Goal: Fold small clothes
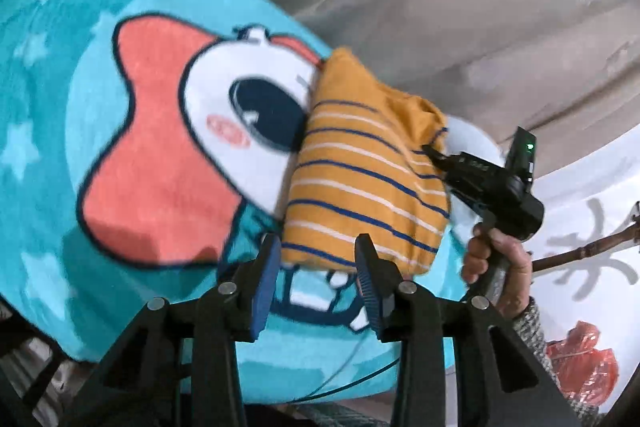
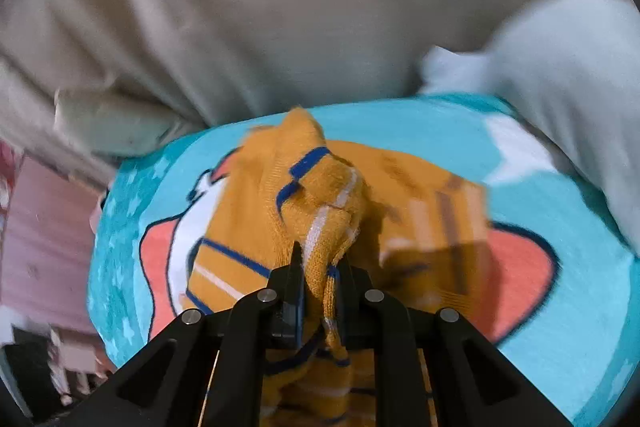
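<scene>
Mid-fold: right hand-held gripper (image 2: 320, 263) clenched on striped garment (image 1: 360, 179) edge, probably corner; left hand-held gripper (image 1: 316, 259) released. Next: carry edge across, lay flat on blanket (image 1: 80, 107).

Soft, even indoor light and heavy fisheye warp in both wrist views.

No hard glare shows; a faint shadow falls under the striped garment (image 1: 360, 183) onto the blanket (image 1: 52, 107). The left view is fairly sharp at centre, with smear on the beige cloth (image 1: 460, 7) above and dark vignetted corners. The right view is blurrier: the garment's far half, the pale fabric (image 2: 560, 67) at right and the room at left streak with motion, while the near gripper frame stays crisp.
</scene>
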The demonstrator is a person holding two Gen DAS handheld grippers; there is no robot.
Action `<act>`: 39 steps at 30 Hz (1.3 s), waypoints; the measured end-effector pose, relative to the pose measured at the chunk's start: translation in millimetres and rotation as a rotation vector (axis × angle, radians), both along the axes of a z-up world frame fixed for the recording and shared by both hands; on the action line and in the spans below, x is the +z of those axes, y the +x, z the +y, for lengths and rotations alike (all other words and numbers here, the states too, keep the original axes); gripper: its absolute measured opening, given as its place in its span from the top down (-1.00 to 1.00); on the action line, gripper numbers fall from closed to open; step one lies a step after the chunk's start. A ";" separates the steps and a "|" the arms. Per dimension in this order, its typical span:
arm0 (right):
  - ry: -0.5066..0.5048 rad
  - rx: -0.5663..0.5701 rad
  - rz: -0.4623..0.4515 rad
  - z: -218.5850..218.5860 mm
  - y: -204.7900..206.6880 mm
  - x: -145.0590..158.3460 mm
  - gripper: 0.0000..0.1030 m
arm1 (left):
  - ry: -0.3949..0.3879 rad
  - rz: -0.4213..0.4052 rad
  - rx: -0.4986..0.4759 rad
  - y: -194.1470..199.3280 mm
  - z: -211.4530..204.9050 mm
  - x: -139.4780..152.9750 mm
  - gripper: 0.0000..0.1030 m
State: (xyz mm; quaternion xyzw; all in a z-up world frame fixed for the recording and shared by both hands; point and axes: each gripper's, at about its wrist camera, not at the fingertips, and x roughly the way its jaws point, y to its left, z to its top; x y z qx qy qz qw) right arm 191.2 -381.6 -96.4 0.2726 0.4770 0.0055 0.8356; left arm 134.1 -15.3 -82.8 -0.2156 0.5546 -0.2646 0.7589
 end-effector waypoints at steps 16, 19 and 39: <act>0.138 -0.112 -0.074 -71.7 -55.3 -19.9 0.68 | 0.144 -0.021 -0.095 -10.9 -65.1 -12.2 0.29; 0.191 -0.077 -0.095 -62.8 -65.7 -17.9 0.03 | 0.152 -0.014 -0.089 -7.1 -68.2 -11.9 0.29; 0.153 -0.083 0.027 -40.5 -58.7 -66.7 0.56 | 0.195 -0.038 -0.100 35.7 -91.0 -11.8 0.19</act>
